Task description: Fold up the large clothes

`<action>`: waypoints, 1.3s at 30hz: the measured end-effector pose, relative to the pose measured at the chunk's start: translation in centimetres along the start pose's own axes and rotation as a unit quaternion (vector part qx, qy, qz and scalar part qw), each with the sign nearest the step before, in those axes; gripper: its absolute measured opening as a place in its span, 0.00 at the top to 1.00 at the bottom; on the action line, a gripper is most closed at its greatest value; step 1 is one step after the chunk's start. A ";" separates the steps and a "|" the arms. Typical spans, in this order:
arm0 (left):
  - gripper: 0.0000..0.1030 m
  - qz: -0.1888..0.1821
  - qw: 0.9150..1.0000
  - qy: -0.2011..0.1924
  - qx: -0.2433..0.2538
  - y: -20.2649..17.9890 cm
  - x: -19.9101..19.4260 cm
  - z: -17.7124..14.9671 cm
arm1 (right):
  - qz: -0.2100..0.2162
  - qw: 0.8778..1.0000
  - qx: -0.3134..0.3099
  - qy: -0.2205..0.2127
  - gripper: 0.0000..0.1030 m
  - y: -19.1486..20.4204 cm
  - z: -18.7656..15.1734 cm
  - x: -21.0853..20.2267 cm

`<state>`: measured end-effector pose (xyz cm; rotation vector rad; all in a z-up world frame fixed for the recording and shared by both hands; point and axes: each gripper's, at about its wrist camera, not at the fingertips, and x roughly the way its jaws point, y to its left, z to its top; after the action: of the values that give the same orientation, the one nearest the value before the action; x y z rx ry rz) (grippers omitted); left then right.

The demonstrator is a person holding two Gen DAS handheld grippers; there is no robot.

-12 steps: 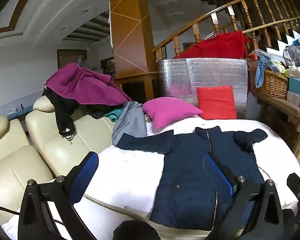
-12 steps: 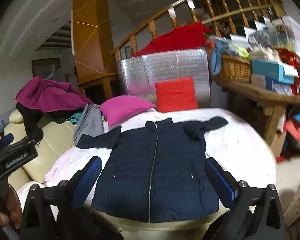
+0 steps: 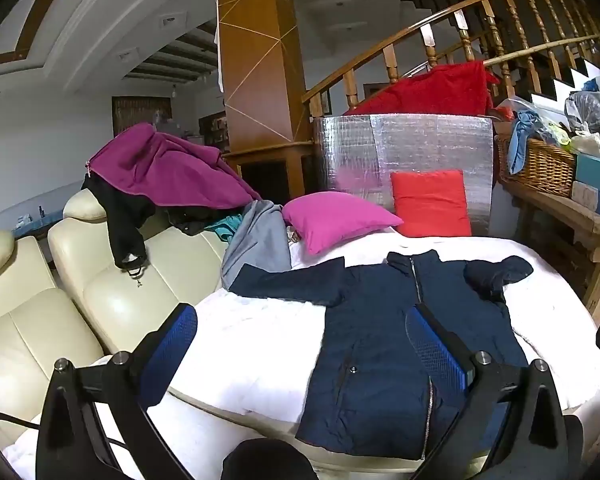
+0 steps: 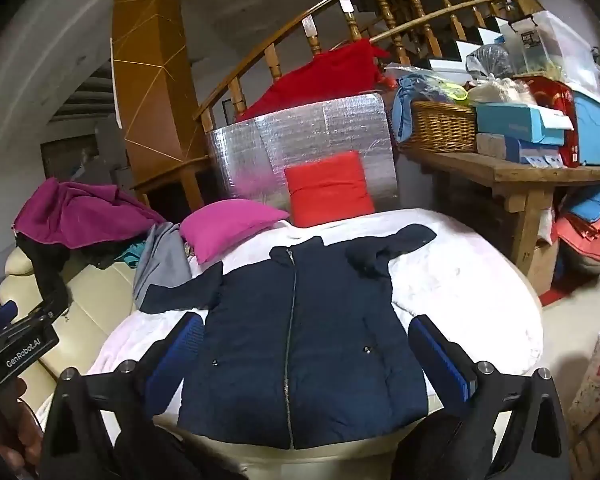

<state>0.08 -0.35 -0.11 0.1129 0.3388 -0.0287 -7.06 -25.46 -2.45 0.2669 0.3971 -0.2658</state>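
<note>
The left gripper [image 3: 302,344] was held low at the near edge of the bed, tilted somewhat downward toward the bedding, its blue-padded fingers [image 3: 168,354] standing wide apart with nothing between the pads. The right gripper [image 4: 306,354] was held beside it, likewise angled over the near edge, its jaws just as wide and empty. In the right wrist view the body of the left gripper showed at the far left edge, with part of a hand [image 4: 18,440] below it.

The navy jacket [image 4: 296,344] lay front-up and zipped on the white bedspread [image 4: 460,280], collar toward the pillows and hem at the near edge. Its one sleeve stretched flat out toward the sofa; the other sleeve was folded back on itself near the shoulder. From the right gripper's camera the jacket's lower body filled the gap between the two fingers, but the pads were apart from the cloth. From the left camera the jacket lay mostly toward the right-hand finger, and bare bedspread showed in the middle of the gap.

A magenta pillow [image 3: 336,220] and a red cushion [image 3: 430,202] sat beyond the collar, with a cream leather sofa [image 3: 100,300] alongside the bed.
</note>
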 end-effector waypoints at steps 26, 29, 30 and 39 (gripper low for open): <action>0.00 -0.009 1.000 0.006 -0.004 0.2 -0.1 -0.2 | 0.002 0.999 -0.032 0.001 0.00 1.8 -1.3 -0.6; 0.00 -0.008 1.000 0.007 -0.005 0.1 0.0 -0.2 | 0.002 0.999 -0.037 0.005 0.00 2.2 -1.6 -0.4; 0.00 -0.008 1.000 0.008 -0.005 0.1 0.0 -0.3 | 0.003 0.999 -0.038 0.007 0.00 2.3 -1.6 -0.4; 0.00 -0.006 1.000 0.008 -0.006 0.3 0.1 -0.3 | -0.002 0.999 -0.046 0.008 0.00 2.6 -1.7 -0.4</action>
<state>0.09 -0.07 -0.36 0.0985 0.3562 -0.0376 -7.18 -22.41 -3.28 0.1769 0.4247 -0.2495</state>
